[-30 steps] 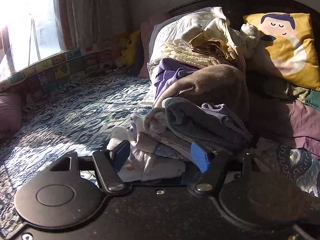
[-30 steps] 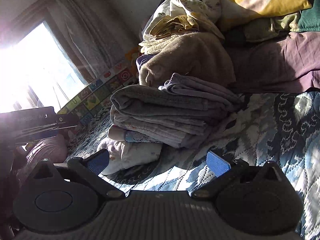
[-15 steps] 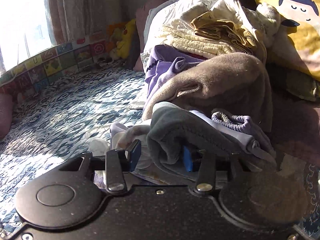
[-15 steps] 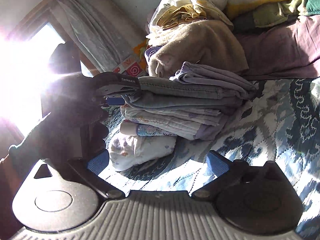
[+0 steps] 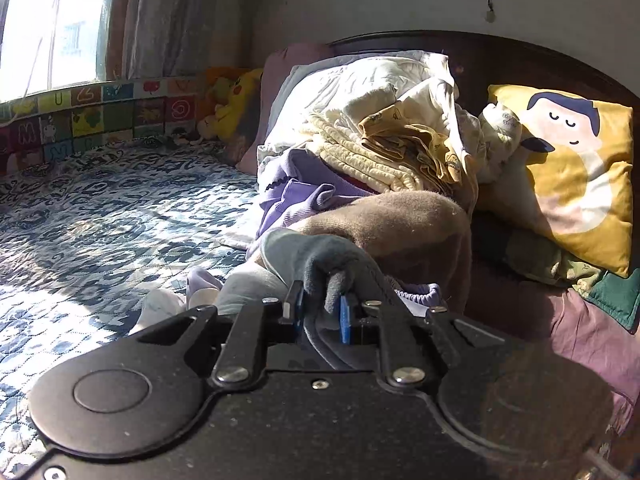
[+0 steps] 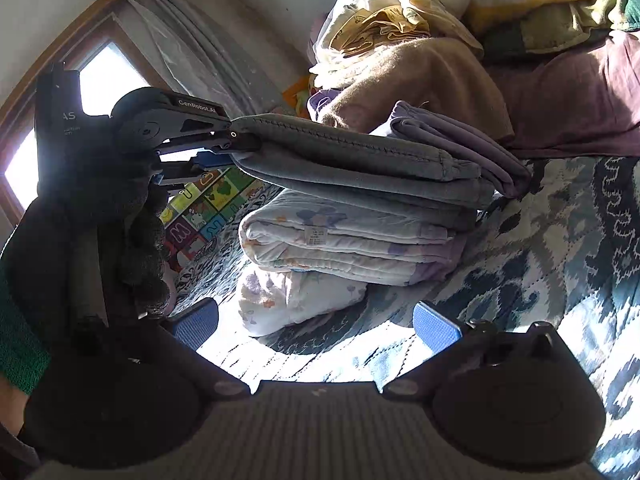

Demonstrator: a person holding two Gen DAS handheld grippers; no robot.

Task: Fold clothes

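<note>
Nearest the right wrist camera, the right gripper (image 6: 316, 326) is hanging with its blue-padded fingers spread wide apart and holding nothing, low over the blue-and-white patterned quilted bedspread (image 6: 560, 280). Just beyond it, the stack of folded clothes is sitting on the bedspread: a small white floral-print bundle (image 6: 296, 304) at the bottom, a folded white printed garment (image 6: 348, 244) above that, and on top the thick grey fleece garment (image 6: 352, 160) with a folded lilac garment (image 6: 460, 136) resting on it. The left gripper (image 5: 319, 314) is pinching the near edge of that grey fleece garment, jaws drawn together on the bunched fold, and that edge is sitting raised off the layer beneath. The risk, as I judge it, is that pulling from one edge will drag the lilac piece off or topple the lower layers, since nothing is bracing them. Farther back, a brown fuzzy blanket (image 5: 400, 220) and a heap of cream and yellow laundry (image 5: 380, 132) are lying against the dark headboard (image 5: 520, 60).
</note>
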